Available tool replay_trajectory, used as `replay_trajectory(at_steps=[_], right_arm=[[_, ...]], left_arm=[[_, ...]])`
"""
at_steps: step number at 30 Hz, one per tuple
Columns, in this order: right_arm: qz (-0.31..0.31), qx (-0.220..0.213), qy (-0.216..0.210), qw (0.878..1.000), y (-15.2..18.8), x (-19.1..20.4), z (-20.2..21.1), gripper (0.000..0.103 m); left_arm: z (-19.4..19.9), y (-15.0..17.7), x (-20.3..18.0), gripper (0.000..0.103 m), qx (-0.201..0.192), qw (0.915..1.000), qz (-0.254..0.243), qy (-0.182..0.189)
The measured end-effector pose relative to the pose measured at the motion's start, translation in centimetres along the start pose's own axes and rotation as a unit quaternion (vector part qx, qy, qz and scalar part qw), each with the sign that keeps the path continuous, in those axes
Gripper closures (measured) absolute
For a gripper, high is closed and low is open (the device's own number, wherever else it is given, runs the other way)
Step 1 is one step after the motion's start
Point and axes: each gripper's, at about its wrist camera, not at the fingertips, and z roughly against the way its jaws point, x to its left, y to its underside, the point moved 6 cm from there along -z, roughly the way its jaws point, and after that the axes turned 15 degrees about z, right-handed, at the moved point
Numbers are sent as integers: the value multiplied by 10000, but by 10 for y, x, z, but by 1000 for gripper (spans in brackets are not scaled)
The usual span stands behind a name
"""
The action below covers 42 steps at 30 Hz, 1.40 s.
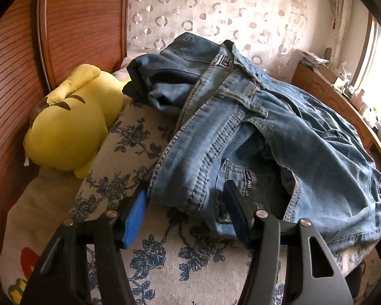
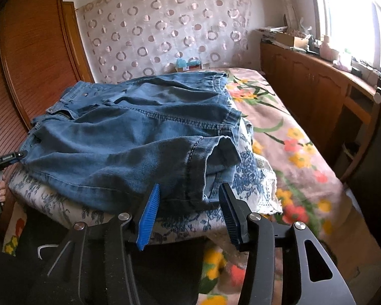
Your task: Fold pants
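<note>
1. Jeans (image 2: 129, 137) are heaped on the floral cushion (image 1: 165, 254).
2. Left gripper (image 1: 185, 213) and right gripper (image 2: 190, 211) are held apart at the near edge, nothing clamped.
3. Waistband and hem should be pinched squarely before lifting.

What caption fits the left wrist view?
Open left gripper straddling the edge of crumpled blue jeans on a floral cushion, yellow plush toy beside.
</note>
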Motion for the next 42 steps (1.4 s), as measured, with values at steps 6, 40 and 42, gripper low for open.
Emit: replay_trajectory(at_steps=[6, 40, 42], right_arm=[[12, 19, -78, 10000, -2, 4, -5, 53], [684, -1045, 513, 9908, -65, 0, 20, 97], [715, -963, 525, 9914, -67, 0, 10, 97]], left_arm=[[-5, 1, 0, 46, -20, 10000, -5, -69], [77, -39, -46, 89, -950, 9932, -453, 493], [77, -38, -46, 89, -969, 9929, -479, 499]])
